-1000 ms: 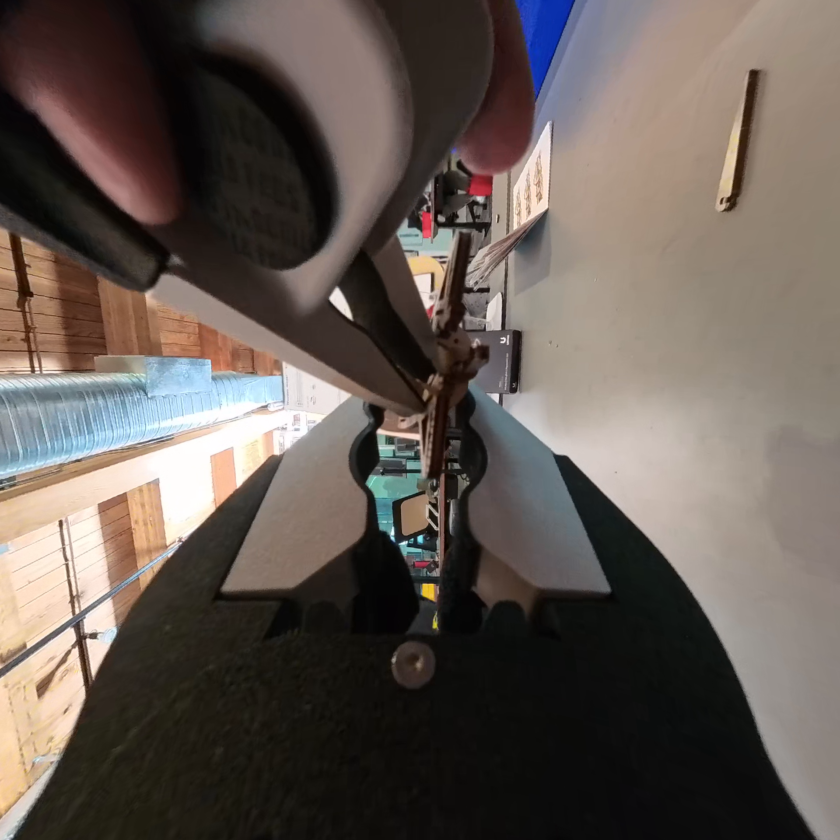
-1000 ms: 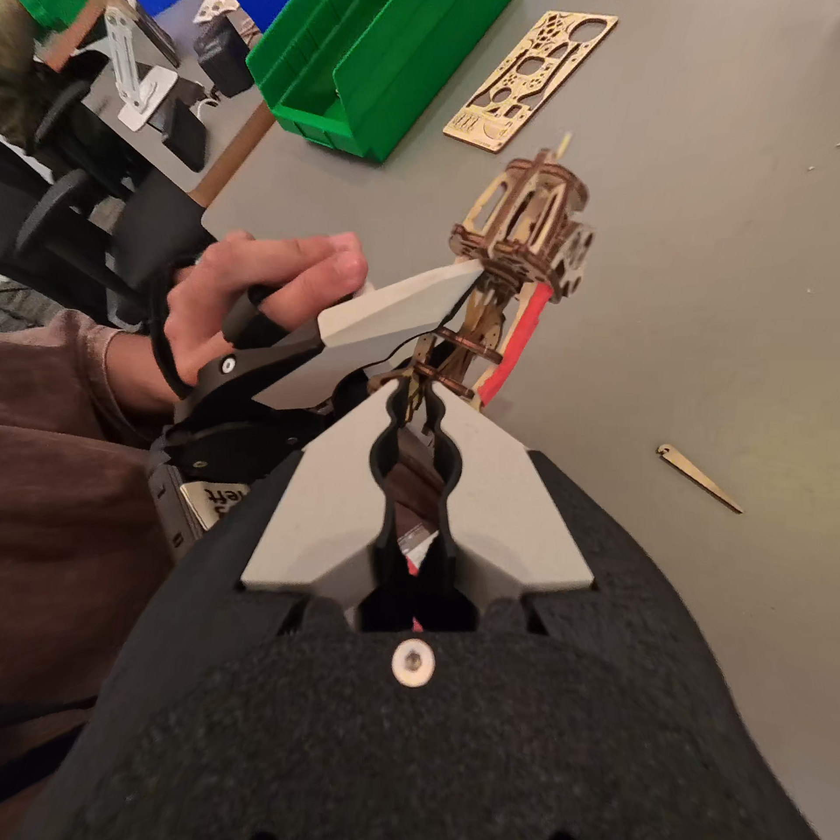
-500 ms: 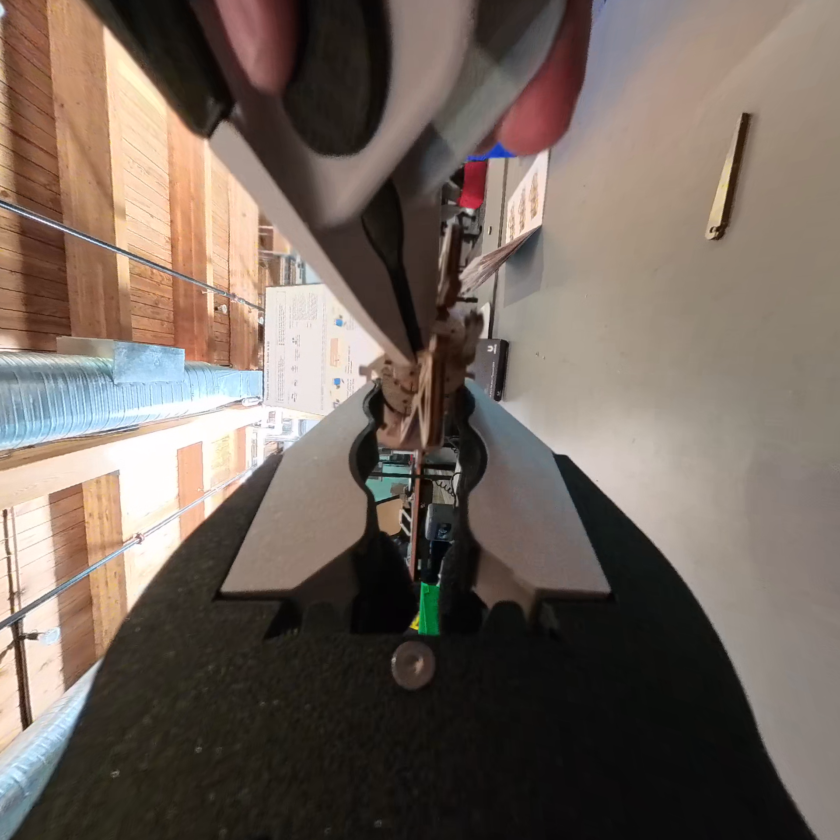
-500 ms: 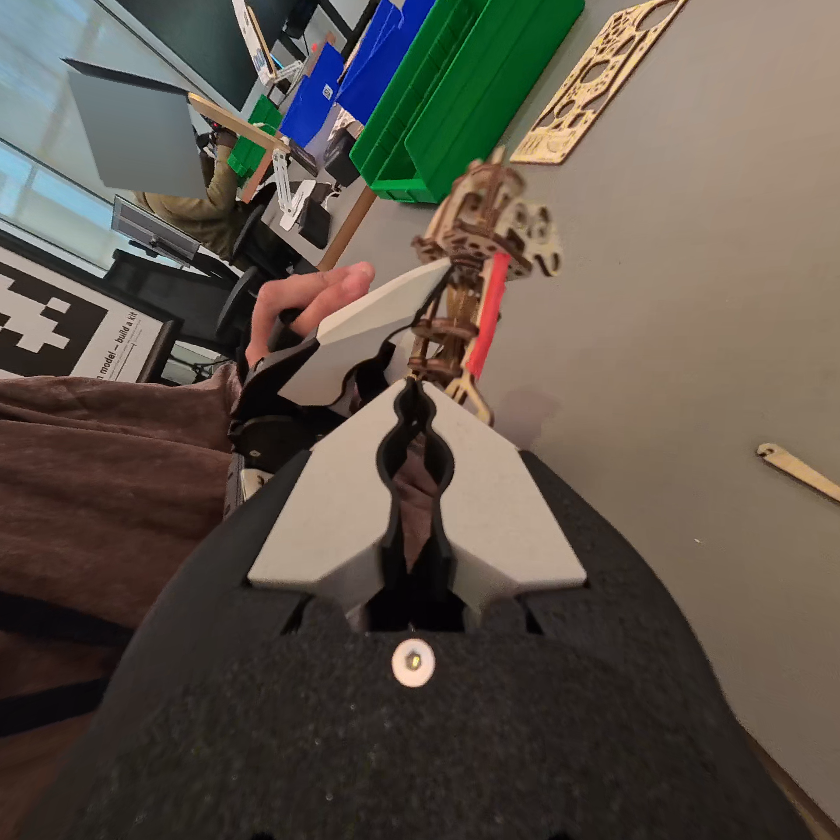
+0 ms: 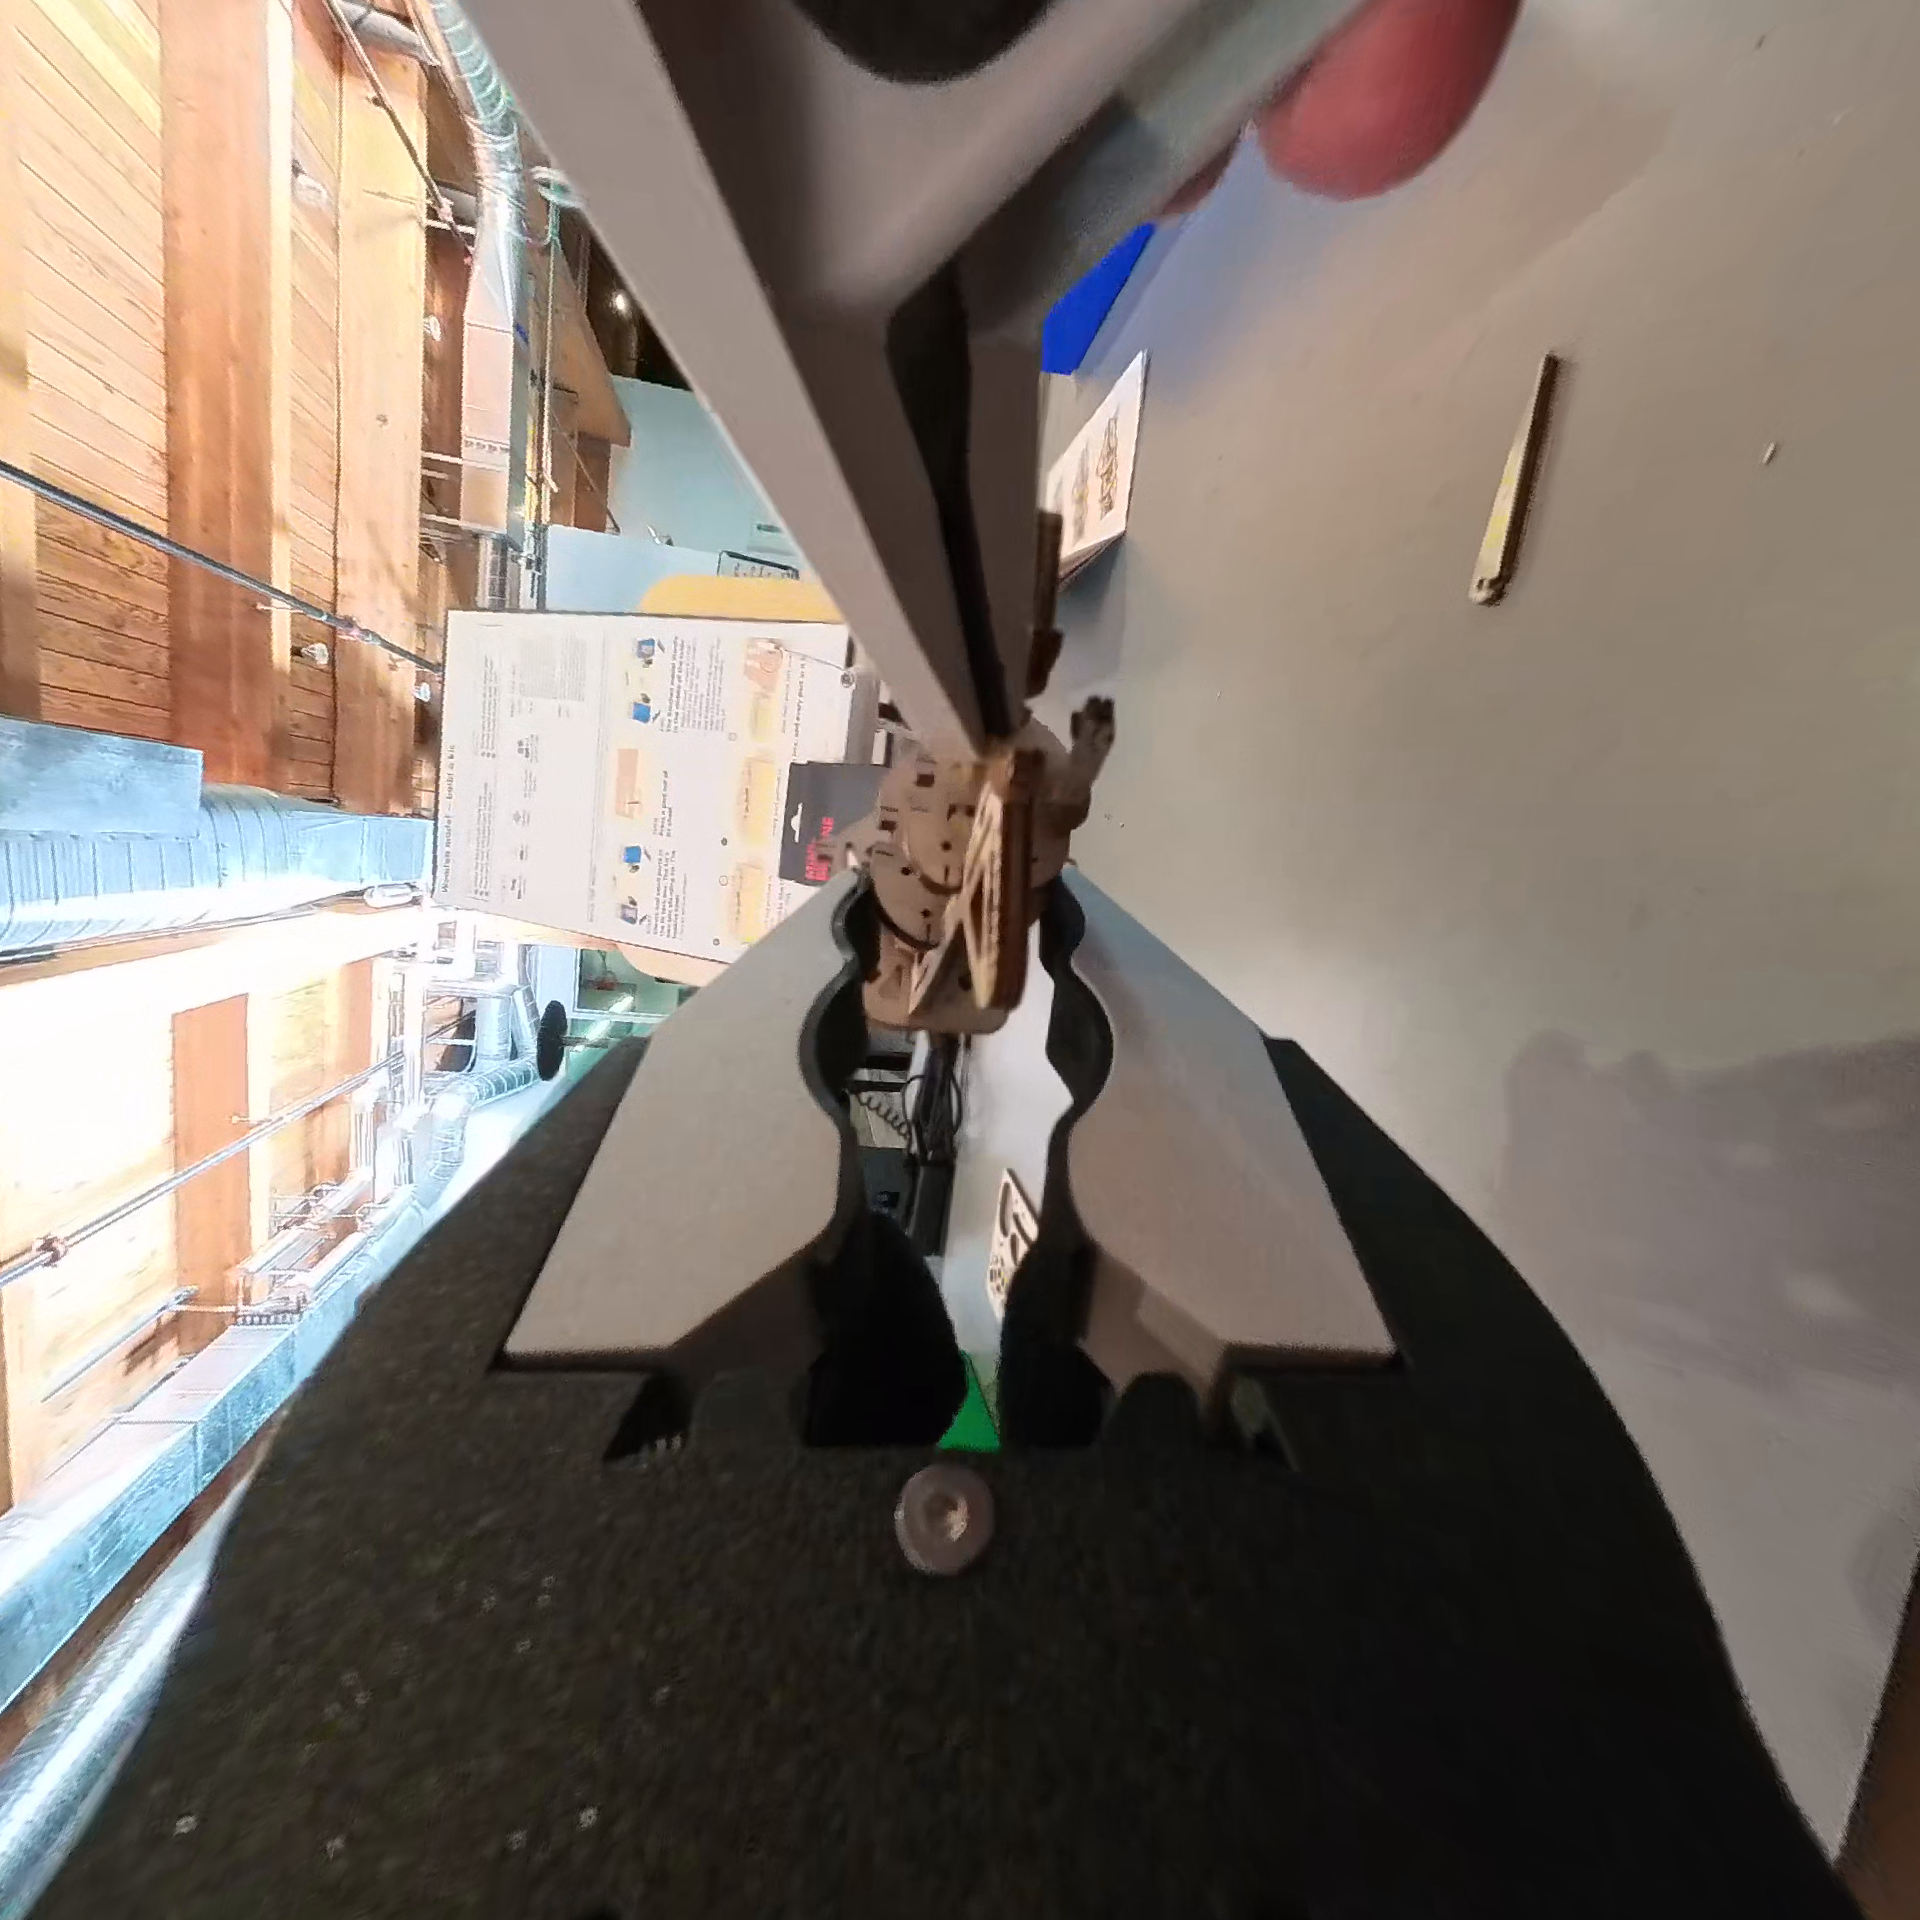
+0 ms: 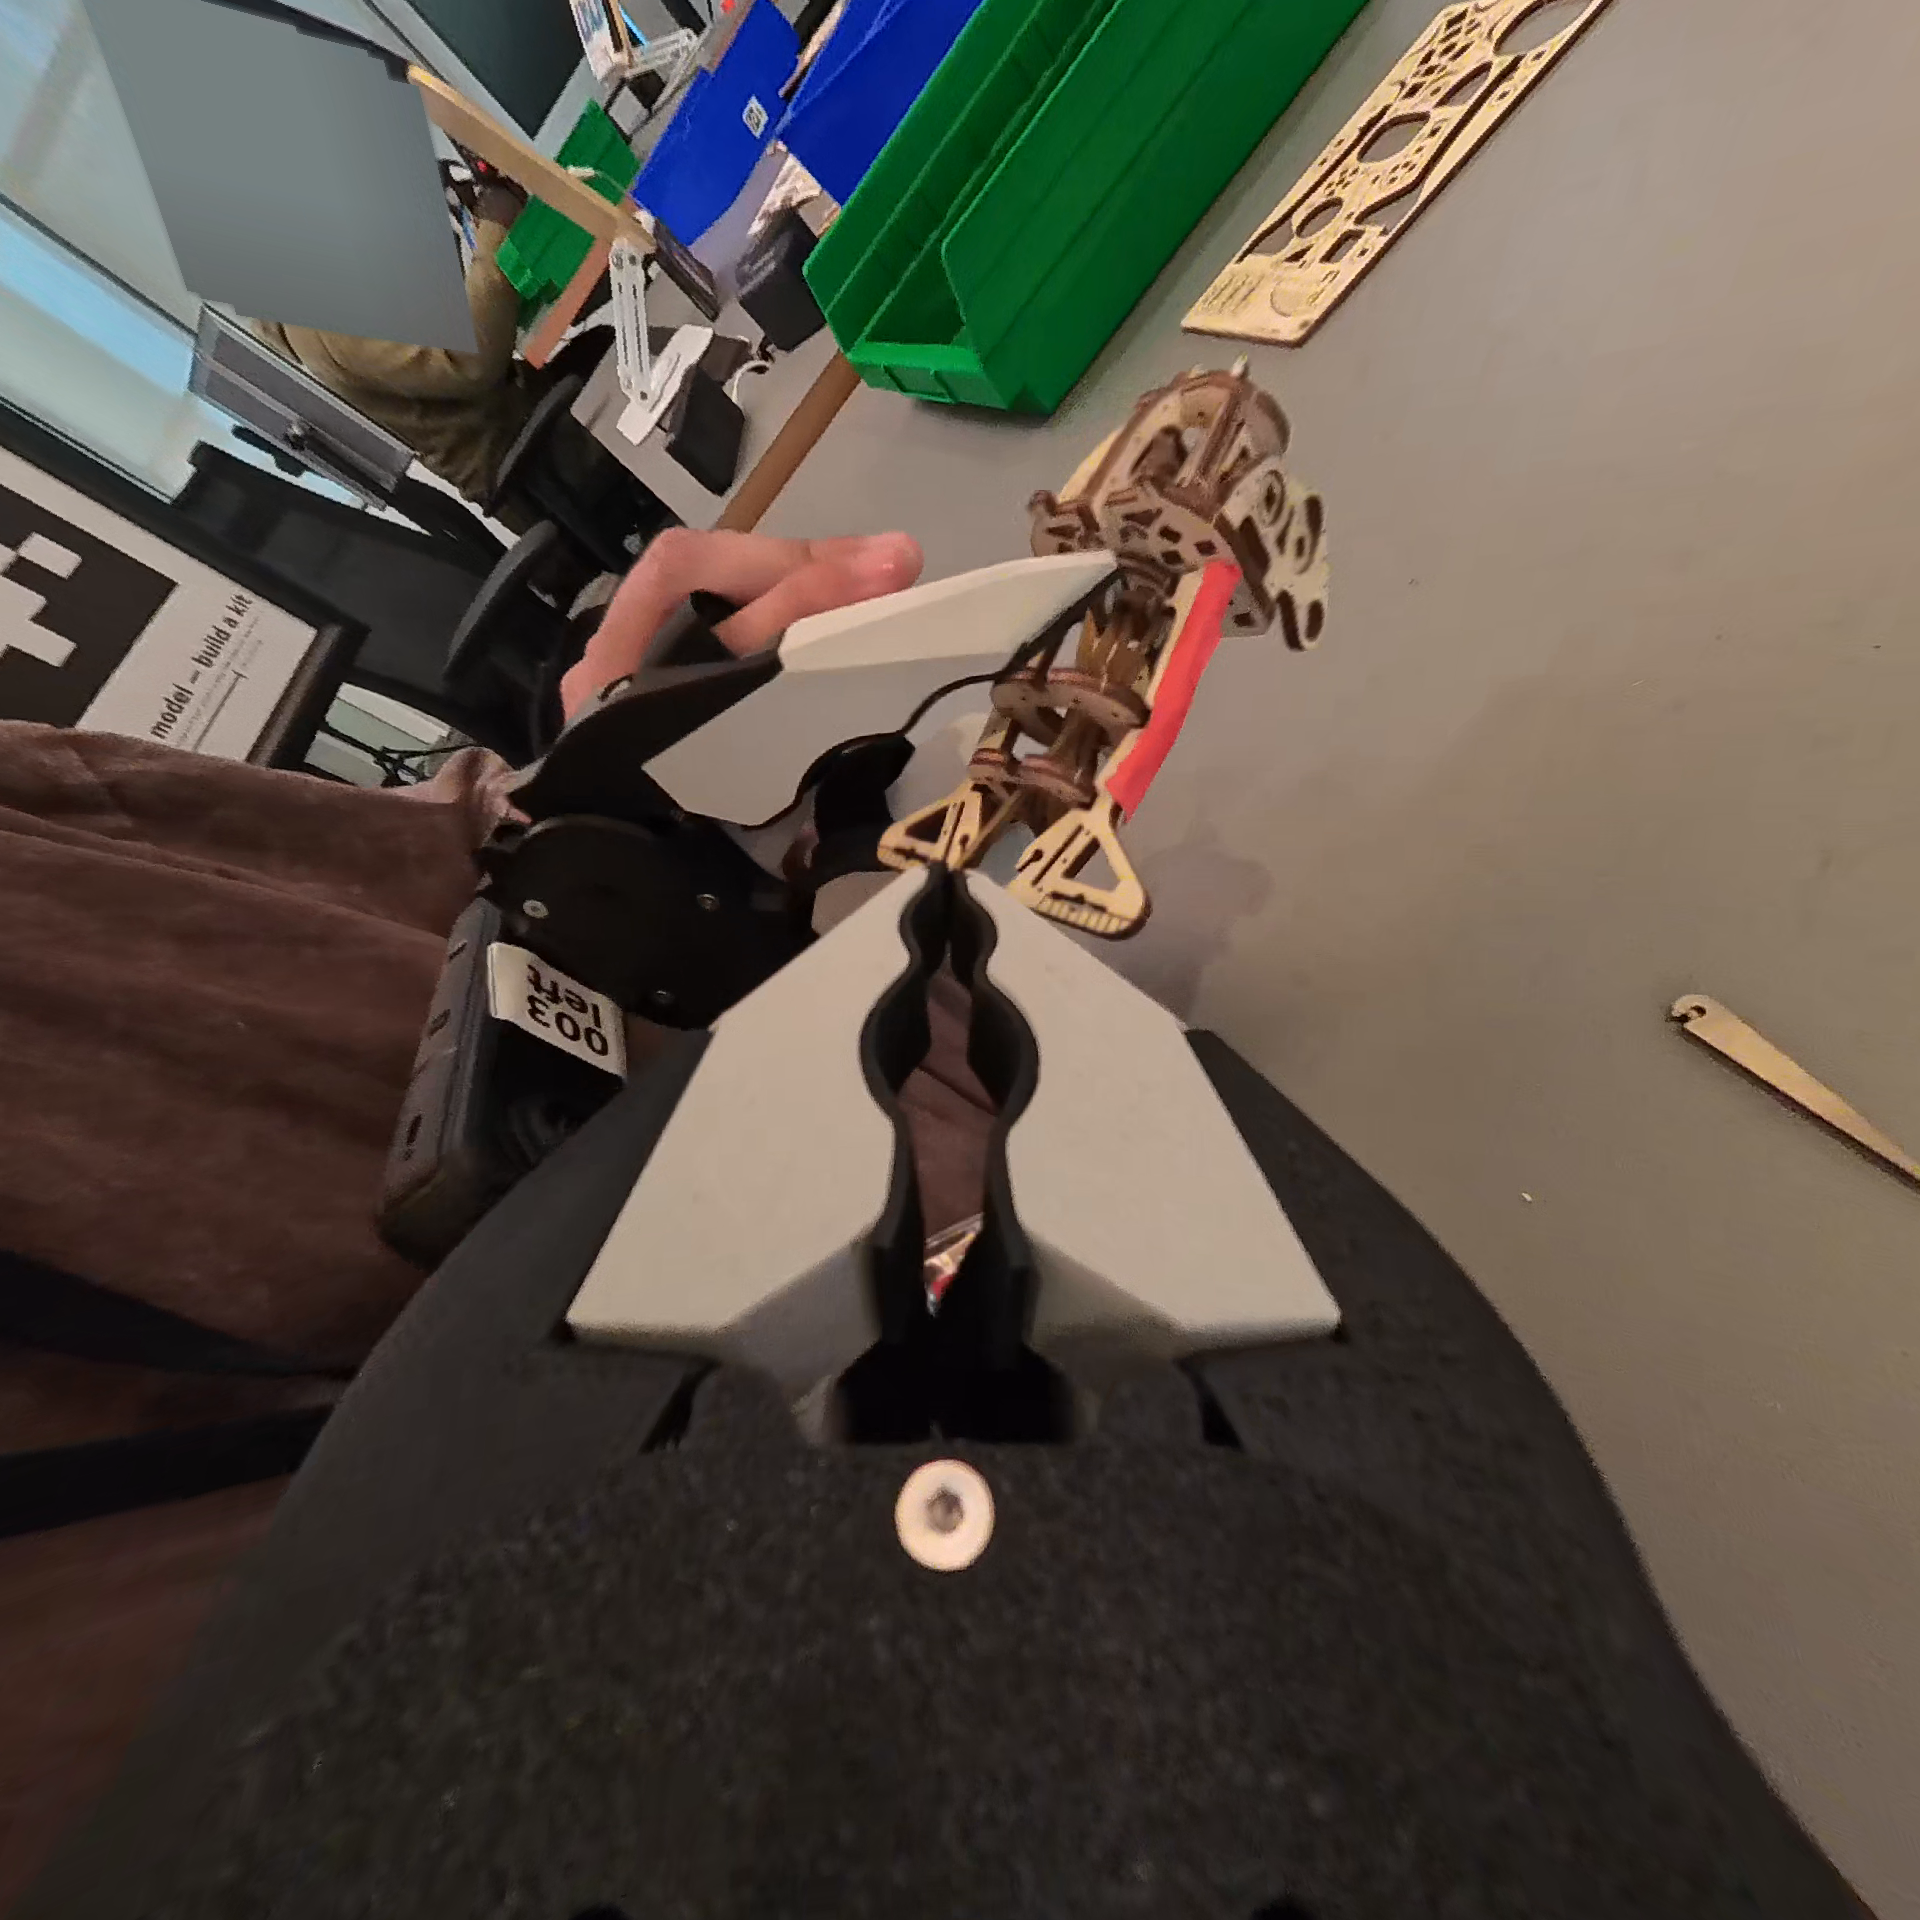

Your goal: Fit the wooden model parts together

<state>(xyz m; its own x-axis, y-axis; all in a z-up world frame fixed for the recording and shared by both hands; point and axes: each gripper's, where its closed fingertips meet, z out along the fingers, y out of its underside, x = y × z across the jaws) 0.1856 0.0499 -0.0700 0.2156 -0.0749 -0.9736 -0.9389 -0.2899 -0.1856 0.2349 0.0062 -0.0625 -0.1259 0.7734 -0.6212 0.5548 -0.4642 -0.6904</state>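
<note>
The wooden model (image 6: 1164, 540), a lattice body with ringed legs, triangular feet and a red strip, is held in the air over the grey table (image 6: 1558, 727). My left gripper (image 5: 956, 914) is shut on its trunk; it also shows in the right wrist view (image 6: 1101, 582), coming in from the left. My right gripper (image 6: 940, 878) is shut with its tips pinching the edge of one foot; in the left wrist view (image 5: 987, 727) it reaches down from the top onto the model (image 5: 966, 883). A loose wooden stick (image 6: 1787, 1091) lies on the table, also in the left wrist view (image 5: 1512, 478).
A punched-out wooden part sheet (image 6: 1382, 156) lies at the far side of the table beside green bins (image 6: 1039, 208) and blue bins (image 6: 727, 145). A person's brown sleeve (image 6: 208, 987) fills the left. A booklet (image 5: 1096, 468) stands on the far table edge. My hands' fingertips stand some 7 centimetres from each other. Both grippers' tips are roughly 15 centimetres from the loose wooden stick (image 6: 1787, 1091). Seen from the left wrist view (image 5: 1534, 479) as well.
The model has been turned and lifted more upright. My right gripper has slid from the leg rings down to a foot. The left gripper keeps its hold.
</note>
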